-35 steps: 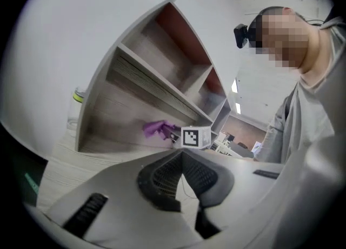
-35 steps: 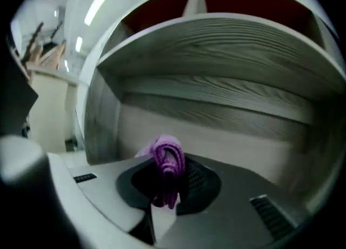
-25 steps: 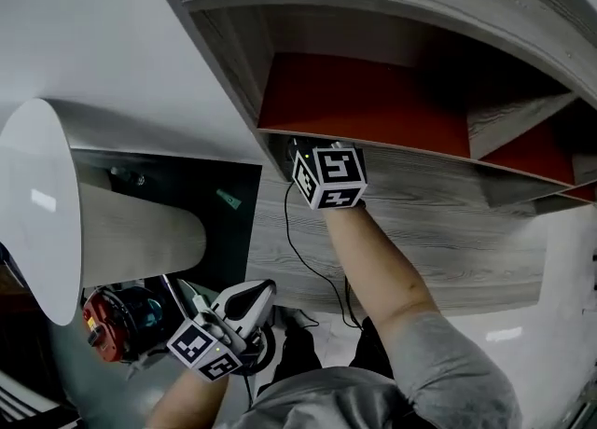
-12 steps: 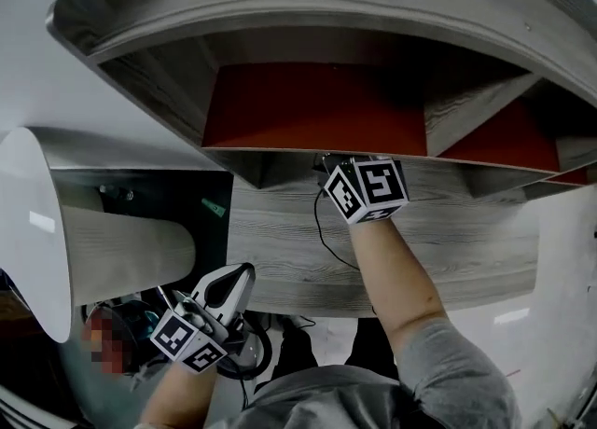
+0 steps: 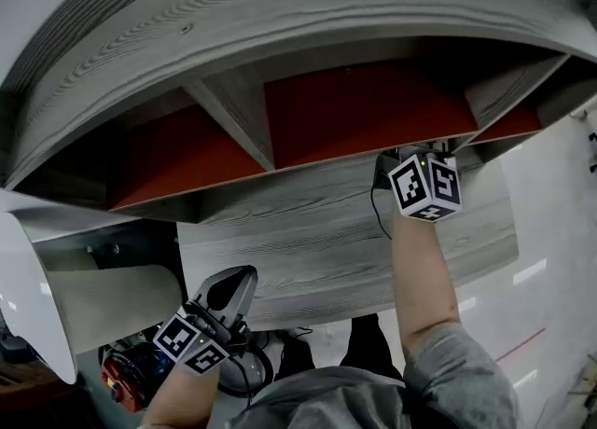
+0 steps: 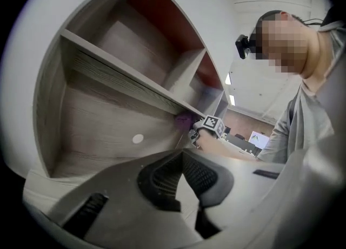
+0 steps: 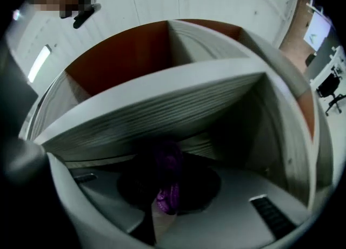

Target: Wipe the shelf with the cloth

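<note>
- Right gripper (image 7: 166, 191): my jaws are clamped on the purple cloth (image 7: 165, 161).
- Cloth is bunched up against the grey shelf (image 5: 308, 222) board, toward its right end.
- Left gripper (image 6: 182, 158): my jaws are closed on nothing, held low, well apart from the shelf.

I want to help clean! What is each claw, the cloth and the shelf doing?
grey wood-grain shelf: visible compartments bare.
purple cloth: bunched, pressed under a shelf board.
right claw: shut on purple cloth.
left claw: shut, empty, held low.
</note>
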`<state>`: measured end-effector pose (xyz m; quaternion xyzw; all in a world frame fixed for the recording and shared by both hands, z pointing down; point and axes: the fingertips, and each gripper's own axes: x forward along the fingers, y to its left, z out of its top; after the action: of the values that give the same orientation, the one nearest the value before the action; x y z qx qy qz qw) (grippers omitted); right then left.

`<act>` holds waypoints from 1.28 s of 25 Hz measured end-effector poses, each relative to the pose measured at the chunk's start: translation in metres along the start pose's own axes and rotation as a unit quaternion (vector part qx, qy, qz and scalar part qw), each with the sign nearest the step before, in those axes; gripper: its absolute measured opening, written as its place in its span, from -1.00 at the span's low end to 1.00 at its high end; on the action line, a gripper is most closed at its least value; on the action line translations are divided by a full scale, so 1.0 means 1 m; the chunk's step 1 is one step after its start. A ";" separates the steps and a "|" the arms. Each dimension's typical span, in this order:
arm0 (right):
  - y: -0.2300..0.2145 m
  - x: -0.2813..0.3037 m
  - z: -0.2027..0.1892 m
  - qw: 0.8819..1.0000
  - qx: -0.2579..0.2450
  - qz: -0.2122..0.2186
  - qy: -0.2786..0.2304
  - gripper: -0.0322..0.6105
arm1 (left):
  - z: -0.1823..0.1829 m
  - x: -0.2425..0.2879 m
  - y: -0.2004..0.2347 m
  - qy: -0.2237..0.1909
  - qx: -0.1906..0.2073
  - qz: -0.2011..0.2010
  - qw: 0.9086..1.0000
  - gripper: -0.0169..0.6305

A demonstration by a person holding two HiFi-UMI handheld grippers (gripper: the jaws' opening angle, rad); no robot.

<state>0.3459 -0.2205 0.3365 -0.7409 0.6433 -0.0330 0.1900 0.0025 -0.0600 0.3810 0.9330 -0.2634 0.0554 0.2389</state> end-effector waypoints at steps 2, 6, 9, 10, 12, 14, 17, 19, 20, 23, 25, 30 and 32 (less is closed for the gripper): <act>-0.023 -0.002 0.008 1.000 0.010 -0.028 -0.005 -0.71 | -0.002 0.012 -0.010 0.004 0.001 -0.006 1.000 -0.91; -0.027 -0.003 0.008 0.999 0.033 -0.038 -0.005 -0.71 | -0.006 0.015 -0.019 0.005 0.002 -0.006 1.000 -0.91; 0.009 -0.005 -0.005 1.000 0.022 0.009 0.018 -0.70 | -0.010 -0.002 -0.013 -0.005 -0.003 0.006 1.000 -0.91; 0.037 -0.006 -0.017 0.999 0.005 0.041 0.033 -0.70 | -0.011 -0.012 -0.008 -0.010 -0.006 0.012 1.000 -0.91; 0.112 -0.013 -0.049 0.991 -0.021 0.119 0.066 -0.70 | -0.013 -0.036 0.003 -0.020 -0.013 0.027 0.999 -0.91; 0.202 -0.025 -0.085 0.976 -0.030 0.194 0.095 -0.70 | -0.015 -0.067 0.016 -0.030 -0.018 0.043 0.998 -0.91; 0.333 -0.048 -0.126 0.954 -0.034 0.273 0.115 -0.70 | -0.018 -0.126 0.039 -0.046 -0.026 0.073 0.996 -0.91; 0.402 -0.056 -0.141 0.945 -0.033 0.304 0.119 -0.70 | -0.023 -0.163 0.053 -0.056 -0.035 0.099 0.993 -0.91; 0.429 -0.059 -0.147 0.941 -0.032 0.315 0.121 -0.70 | -0.027 -0.180 0.059 -0.060 -0.040 0.112 0.991 -0.91; 0.480 -0.061 -0.153 0.938 -0.031 0.325 0.117 -0.70 | -0.034 -0.223 0.073 -0.072 -0.050 0.139 0.986 -0.91; 0.488 -0.058 -0.152 0.942 -0.016 0.314 0.114 -0.71 | -0.037 -0.243 0.080 -0.077 -0.054 0.148 0.984 -0.91; 0.457 -0.056 -0.138 0.949 0.022 0.294 0.109 -0.71 | -0.039 -0.248 0.085 -0.076 -0.058 0.150 0.984 -0.91; 0.418 -0.054 -0.125 0.957 0.034 0.268 0.106 -0.71 | -0.036 -0.230 0.080 -0.069 -0.054 0.136 0.987 -0.91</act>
<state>-0.0933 -0.2398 0.3272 -0.5264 0.8334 -0.0811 0.1478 -0.2345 0.0047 0.3935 0.8758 -0.4064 0.0090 0.2601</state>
